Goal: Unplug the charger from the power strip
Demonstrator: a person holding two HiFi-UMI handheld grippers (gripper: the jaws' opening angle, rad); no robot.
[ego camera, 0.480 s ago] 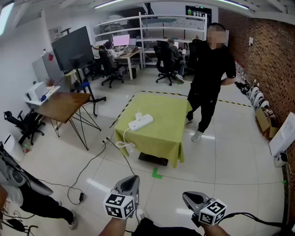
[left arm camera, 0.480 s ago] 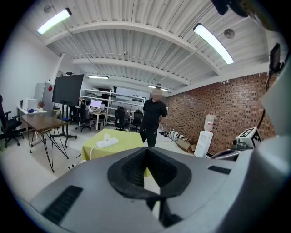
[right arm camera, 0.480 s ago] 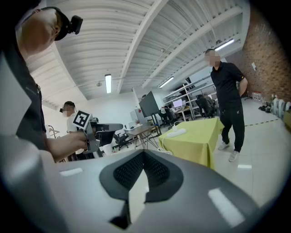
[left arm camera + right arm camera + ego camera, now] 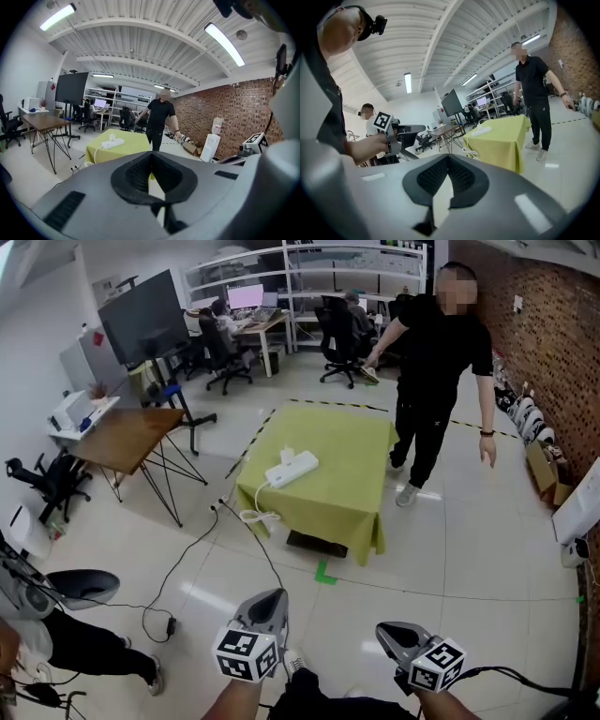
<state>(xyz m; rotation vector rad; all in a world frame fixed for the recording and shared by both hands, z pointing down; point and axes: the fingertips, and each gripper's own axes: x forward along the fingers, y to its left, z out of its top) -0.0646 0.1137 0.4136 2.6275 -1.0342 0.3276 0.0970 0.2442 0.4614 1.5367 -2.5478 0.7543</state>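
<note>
A white power strip [image 4: 292, 469] lies on the table with the yellow-green cloth [image 4: 328, 498], far ahead of me. A white charger [image 4: 287, 457] stands plugged into it. The strip's cable [image 4: 255, 516] hangs off the table's left side to the floor. My left gripper [image 4: 267, 602] and right gripper [image 4: 390, 633] are low at the near edge, both shut and holding nothing, well short of the table. The left gripper view shows the strip [image 4: 114, 143] and the charger [image 4: 112, 137] beyond the closed left gripper [image 4: 151, 155]. The right gripper view shows the table [image 4: 502, 139] beyond the closed right gripper [image 4: 448, 159].
A person in black [image 4: 436, 381] stands at the table's far right corner. A wooden table [image 4: 127, 442], a big screen on a stand [image 4: 145, 324] and an office chair [image 4: 42, 486] are on the left. Cables [image 4: 183, 582] cross the floor. Boxes [image 4: 542, 482] line the brick wall.
The standing person has stepped and spread both arms. The table sits slightly lower and nearer in the head view. Both grippers have kept their places, still shut.
</note>
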